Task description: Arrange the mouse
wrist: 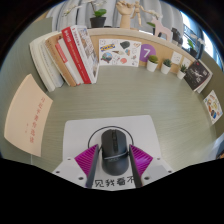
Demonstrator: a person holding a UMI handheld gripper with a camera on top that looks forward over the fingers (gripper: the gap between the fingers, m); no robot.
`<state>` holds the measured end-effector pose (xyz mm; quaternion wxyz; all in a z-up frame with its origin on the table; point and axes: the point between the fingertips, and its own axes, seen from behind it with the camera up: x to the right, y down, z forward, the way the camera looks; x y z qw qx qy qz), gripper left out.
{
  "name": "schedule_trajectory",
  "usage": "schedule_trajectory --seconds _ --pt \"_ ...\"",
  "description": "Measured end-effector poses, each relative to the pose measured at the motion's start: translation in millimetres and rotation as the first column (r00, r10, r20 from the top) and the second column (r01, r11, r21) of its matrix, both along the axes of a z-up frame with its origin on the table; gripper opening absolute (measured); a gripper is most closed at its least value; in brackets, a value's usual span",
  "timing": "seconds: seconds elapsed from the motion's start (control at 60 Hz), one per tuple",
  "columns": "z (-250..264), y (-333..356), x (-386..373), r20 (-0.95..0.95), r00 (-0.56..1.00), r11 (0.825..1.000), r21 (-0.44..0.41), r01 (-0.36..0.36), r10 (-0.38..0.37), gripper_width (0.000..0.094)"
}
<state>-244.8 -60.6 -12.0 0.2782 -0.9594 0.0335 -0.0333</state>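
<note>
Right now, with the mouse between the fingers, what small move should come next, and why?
Probably close the tool on the mouse. The mouse sits on the white pad between the fingers, and a gap seems to remain at either side, so it is not yet held. It has to be held before it can be moved.

The mouse's rear end is hidden behind the label below it.
</note>
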Motion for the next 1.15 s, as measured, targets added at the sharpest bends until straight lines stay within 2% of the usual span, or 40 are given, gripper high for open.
schedule_trajectory --seconds 0.033,0.083,0.117,0.25,0.35,0.517,0.7,0.983,1.15 --pt "9.1 0.6 0.2 -0.006 1.0 1.0 0.015 0.001 -0.001 0.0704" --pt "27.2 3.5 -0.2 -0.004 1.0 0.998 0.056 0.0 0.0 0.0803" --pt "43.1 4.4 1.3 0.0 1.0 0.996 0.086 -0.006 0.006 0.0833" --pt "115.5 1.1 -1.8 0.0 0.999 0.981 0.192 -0.04 0.04 0.0843" --pt "171.6 -11.4 -0.4 -0.014 0.999 0.961 0.273 -0.036 0.041 0.0851" --pt "226.7 -47.6 13.7 -0.018 0.999 0.941 0.336 -0.041 0.05 0.0853" --pt "246.6 -84.2 33.9 0.008 0.996 0.925 0.372 -0.082 0.085 0.0851" --pt "251.9 -135.4 84.5 -0.022 0.995 0.926 0.367 -0.086 0.101 0.085" --pt "263.3 -152.4 107.7 -0.038 0.993 0.915 0.393 -0.085 0.109 0.0844"
